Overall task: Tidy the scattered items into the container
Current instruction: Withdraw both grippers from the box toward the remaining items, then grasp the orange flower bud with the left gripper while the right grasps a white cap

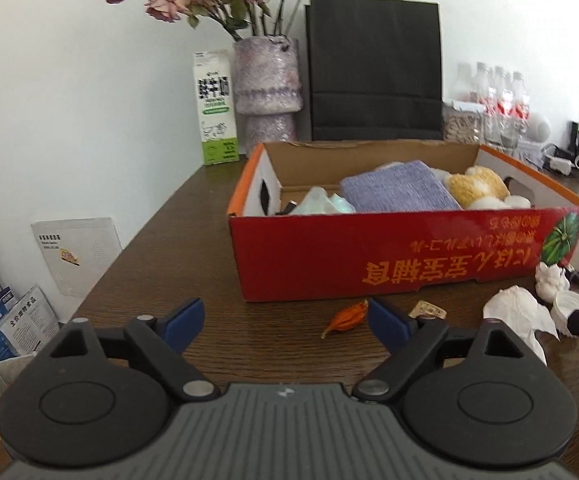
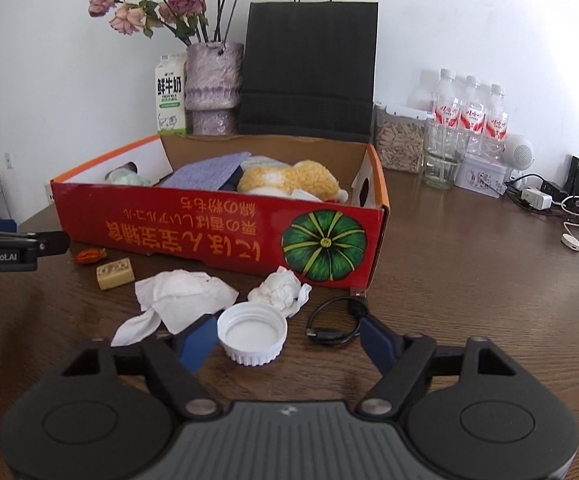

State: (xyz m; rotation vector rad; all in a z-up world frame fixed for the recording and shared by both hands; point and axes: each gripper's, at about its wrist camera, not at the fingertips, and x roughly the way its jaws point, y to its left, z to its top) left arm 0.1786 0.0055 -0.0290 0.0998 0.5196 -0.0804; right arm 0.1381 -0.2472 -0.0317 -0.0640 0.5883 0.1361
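The red cardboard box point(image 1: 389, 256) point(image 2: 209, 228) stands on the brown table and holds a purple cloth point(image 1: 399, 192), a yellow plush toy point(image 2: 289, 178) and pale green packets. Scattered in front of it lie an orange dried flower point(image 1: 345, 318) point(image 2: 89, 256), a tan block point(image 2: 115, 274), a flat white tissue point(image 2: 185, 300), a crumpled tissue point(image 2: 279, 290), a white lid point(image 2: 251, 332) and a coiled black cable point(image 2: 335, 320). My left gripper point(image 1: 285, 322) is open, the flower just ahead between its fingers. My right gripper point(image 2: 285, 340) is open around the white lid.
A black paper bag point(image 2: 309, 68), a vase of dried roses point(image 2: 211, 88) and a milk carton point(image 2: 169, 96) stand behind the box. Water bottles point(image 2: 469, 112), a jar, a tin and chargers with cables point(image 2: 569, 216) sit at the right.
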